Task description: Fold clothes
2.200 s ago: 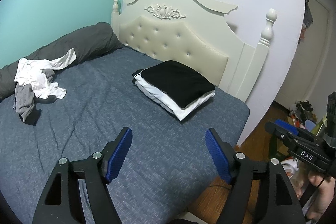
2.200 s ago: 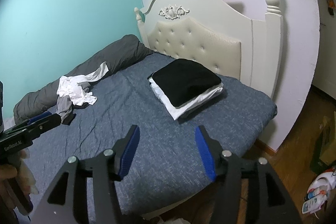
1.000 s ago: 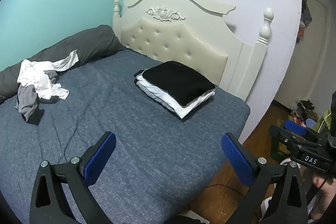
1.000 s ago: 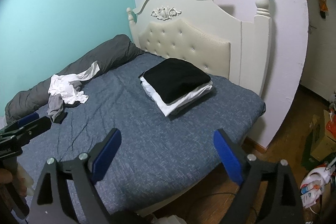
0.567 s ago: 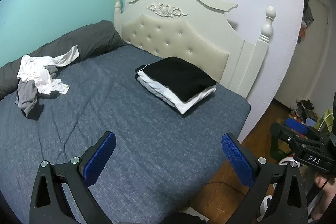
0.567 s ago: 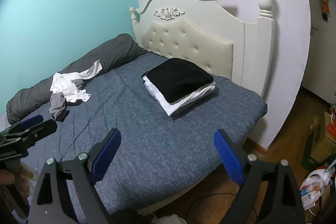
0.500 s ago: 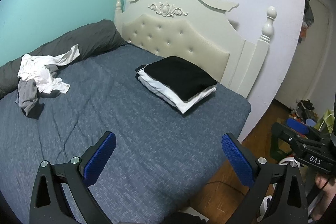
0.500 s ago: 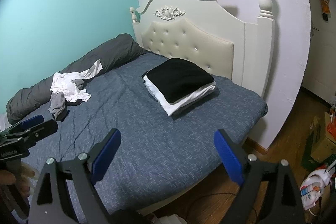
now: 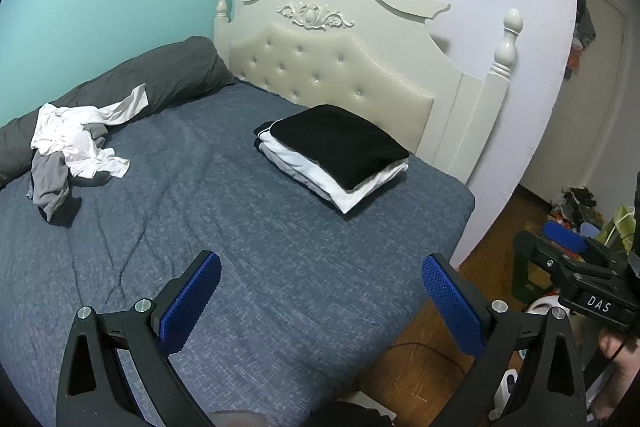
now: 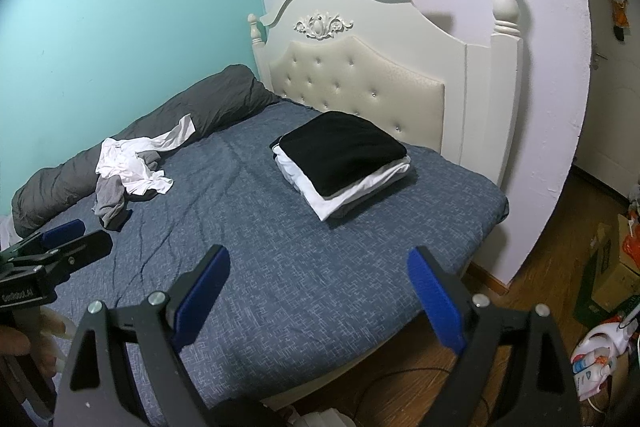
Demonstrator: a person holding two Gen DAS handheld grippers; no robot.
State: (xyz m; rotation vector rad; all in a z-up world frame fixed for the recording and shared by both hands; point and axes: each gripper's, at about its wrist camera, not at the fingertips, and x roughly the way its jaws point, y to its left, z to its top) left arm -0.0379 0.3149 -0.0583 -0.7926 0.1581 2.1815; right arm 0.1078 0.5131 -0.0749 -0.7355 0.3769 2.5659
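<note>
**A:** Where do the clothes stand?

**B:** A folded stack [image 9: 334, 157], black on top of white, sits on the bed [image 9: 280, 247] near the tufted headboard [image 9: 328, 75]. The unfolded pile [image 9: 74, 147], white garments tangled with a grey one, lies at the far side, against the rolled grey duvet [image 9: 160, 75] by the teal wall.

**A:** And the tools?

**B:** Both hover over the near edge of the mattress. The left hand-held gripper [image 9: 320, 303] has its blue pads spread wide with nothing between them, and the right hand-held gripper [image 10: 318, 301] is likewise apart and empty.

**A:** So the next step, I'd judge, is fetching a piece from the pile?

**B:** Likely. I'd reach across and pinch just one layer, ideally the white sleeve that trails up onto the duvet, since it lies clear of the tangle. Lift slowly, so the grey garment [image 9: 50, 187] drops away rather than riding along.

**A:** Then?

**B:** Carry it to the bare middle of the bed, well apart from the stack, and spread it flat using both tools before any fold. Grabbing the lump's middle risks dragging everything.
</note>
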